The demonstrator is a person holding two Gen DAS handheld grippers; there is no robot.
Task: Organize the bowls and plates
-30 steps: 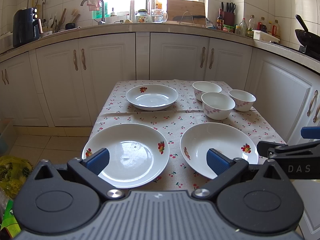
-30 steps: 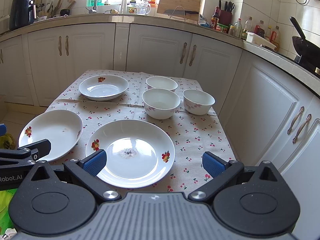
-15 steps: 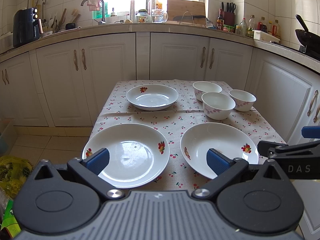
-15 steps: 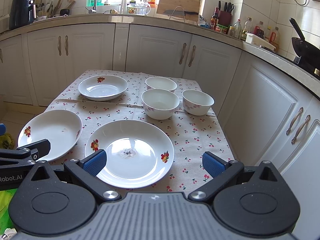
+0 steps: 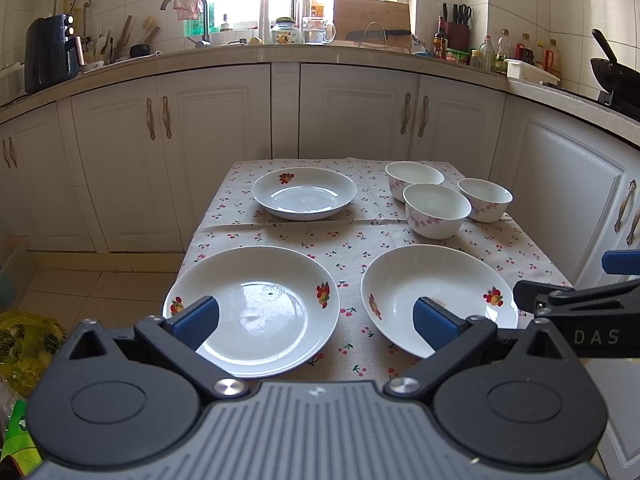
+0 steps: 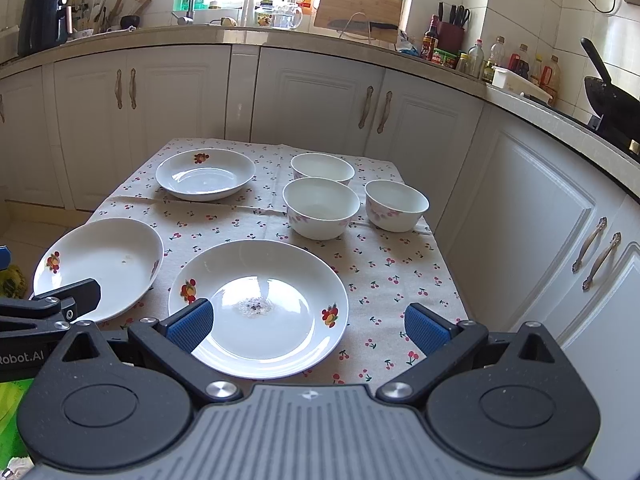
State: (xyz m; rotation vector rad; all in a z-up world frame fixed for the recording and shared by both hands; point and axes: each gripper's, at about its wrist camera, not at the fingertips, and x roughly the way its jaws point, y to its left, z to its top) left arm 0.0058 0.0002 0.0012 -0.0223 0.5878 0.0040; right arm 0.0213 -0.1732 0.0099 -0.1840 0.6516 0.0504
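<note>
Three white plates with fruit prints lie on the cherry-print tablecloth (image 5: 352, 236): a near-left plate (image 5: 256, 308), a near-right plate (image 5: 436, 292) and a smaller far plate (image 5: 304, 194). Three white bowls (image 5: 436, 210) cluster at the far right, seen as bowls (image 6: 322, 208) in the right wrist view. My left gripper (image 5: 316, 320) is open, hovering at the table's near edge between the two near plates. My right gripper (image 6: 308, 326) is open over the near-right plate (image 6: 260, 304); the near-left plate (image 6: 100, 264) lies to its left.
White kitchen cabinets (image 5: 352, 116) wrap around behind and to the right of the small table. The counter (image 5: 280, 50) holds jars, a cutting board, knives and bottles. A wok (image 6: 612, 96) sits at the right. A yellow bag (image 5: 24, 340) lies on the floor left.
Both grippers have barely shifted; the right wrist view drifted very slightly. Nothing was grasped or moved.
</note>
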